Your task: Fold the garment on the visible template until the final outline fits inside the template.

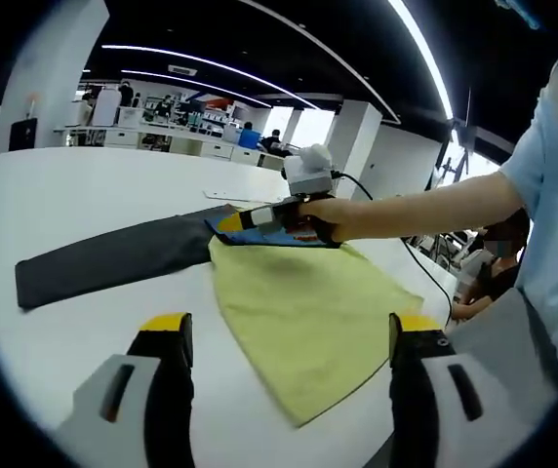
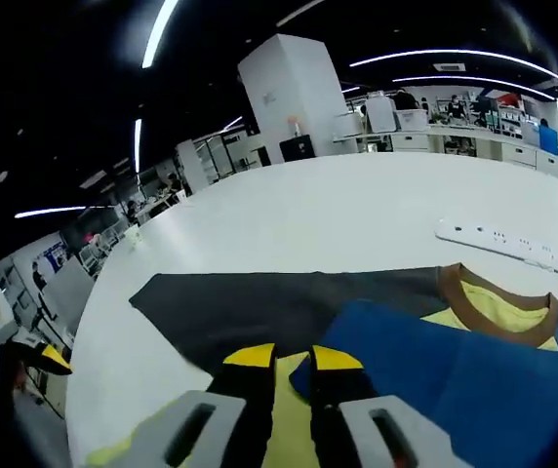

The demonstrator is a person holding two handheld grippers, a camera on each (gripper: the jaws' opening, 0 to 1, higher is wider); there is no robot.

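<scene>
A garment (image 1: 308,302) lies flat on a white desk (image 1: 94,195), yellow over most of its body, with a blue panel (image 2: 474,380) near the collar and a brown neck band (image 2: 498,292). A dark grey rectangle of cloth, the template (image 1: 113,258), stretches away under the garment's top edge and out to one side.

In the left gripper view, the left gripper (image 1: 284,375) hovers over the near edge of the desk with its fingers wide apart and nothing between them; the yellow hem lies just ahead of them. The right gripper (image 1: 259,219), held in a person's hand (image 1: 323,216), sits at the collar end of the garment.

In the right gripper view, its yellow-tipped fingers (image 2: 250,361) stand close together, pinching a fold of the yellow and blue cloth. A white power strip (image 2: 513,244) lies on the desk beyond the collar.
</scene>
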